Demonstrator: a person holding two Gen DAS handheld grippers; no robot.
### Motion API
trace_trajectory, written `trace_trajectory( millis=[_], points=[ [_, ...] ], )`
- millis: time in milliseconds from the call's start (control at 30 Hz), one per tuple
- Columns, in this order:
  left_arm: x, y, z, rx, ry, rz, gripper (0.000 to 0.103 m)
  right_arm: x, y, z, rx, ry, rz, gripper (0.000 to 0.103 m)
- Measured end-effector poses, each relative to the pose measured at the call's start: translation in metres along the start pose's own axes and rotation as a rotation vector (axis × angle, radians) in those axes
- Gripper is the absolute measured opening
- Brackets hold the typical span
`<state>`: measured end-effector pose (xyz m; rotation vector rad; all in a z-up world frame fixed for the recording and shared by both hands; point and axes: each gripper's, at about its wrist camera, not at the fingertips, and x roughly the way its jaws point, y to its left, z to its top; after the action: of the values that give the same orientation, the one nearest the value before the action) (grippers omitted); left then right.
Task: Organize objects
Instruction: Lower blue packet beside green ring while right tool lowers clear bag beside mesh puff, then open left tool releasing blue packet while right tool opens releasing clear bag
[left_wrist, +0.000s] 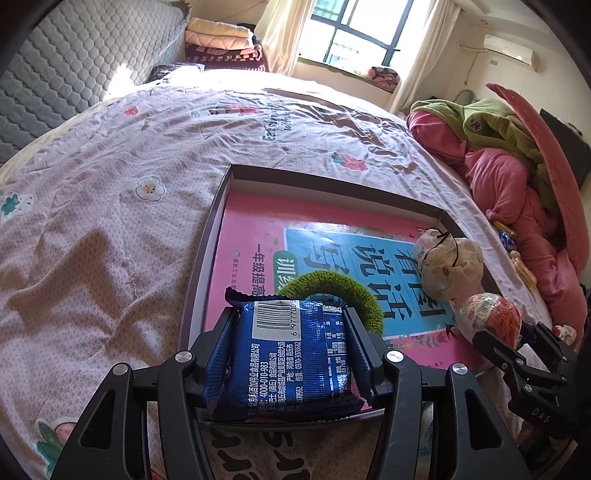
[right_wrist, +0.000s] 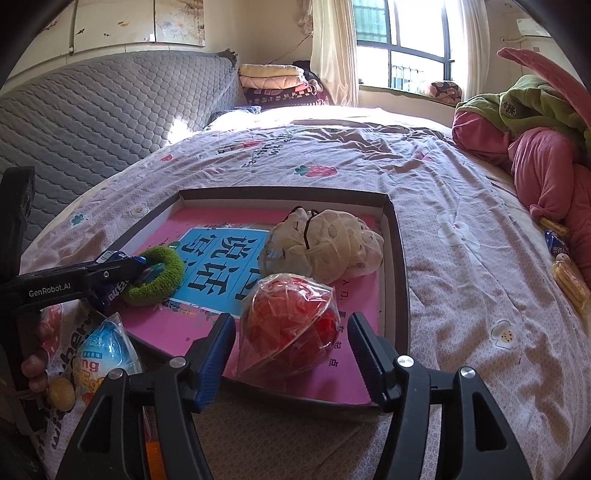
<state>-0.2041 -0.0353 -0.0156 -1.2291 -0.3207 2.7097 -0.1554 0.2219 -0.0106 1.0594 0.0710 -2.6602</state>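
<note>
A shallow dark box (left_wrist: 207, 236) (right_wrist: 400, 258) lies on the bed, lined by a pink and blue book (left_wrist: 251, 236) (right_wrist: 218, 258). My left gripper (left_wrist: 291, 332) (right_wrist: 136, 267) is shut on a blue snack packet (left_wrist: 291, 354) over the box's near left part. A green knitted ring (left_wrist: 354, 291) (right_wrist: 162, 277) lies just beyond it. A cream mesh bag (left_wrist: 448, 266) (right_wrist: 332, 247) sits in the box's right part. My right gripper (right_wrist: 291, 339) (left_wrist: 517, 339) is open, its fingers either side of a clear bag of red bands (right_wrist: 291, 332) (left_wrist: 491, 314) resting in the box.
A blue egg-shaped packet (right_wrist: 105, 347) and a yellow ball (right_wrist: 61, 393) lie near the box's left corner. Yellow wafer snacks (right_wrist: 569, 280) and a blue wrapper (right_wrist: 556, 242) lie at the right by heaped pink and green bedding (right_wrist: 546, 147). A grey headboard (right_wrist: 92, 110) stands behind.
</note>
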Motion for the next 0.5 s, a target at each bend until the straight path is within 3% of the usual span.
trace_trajectory(
  millis=[500],
  points=[
    [-0.0064,-0.0023,-0.0001,0.011,-0.003,0.003,0.058,-0.0018,0.0003,-0.0001,0.001,-0.008,0.004,0.065]
  ],
)
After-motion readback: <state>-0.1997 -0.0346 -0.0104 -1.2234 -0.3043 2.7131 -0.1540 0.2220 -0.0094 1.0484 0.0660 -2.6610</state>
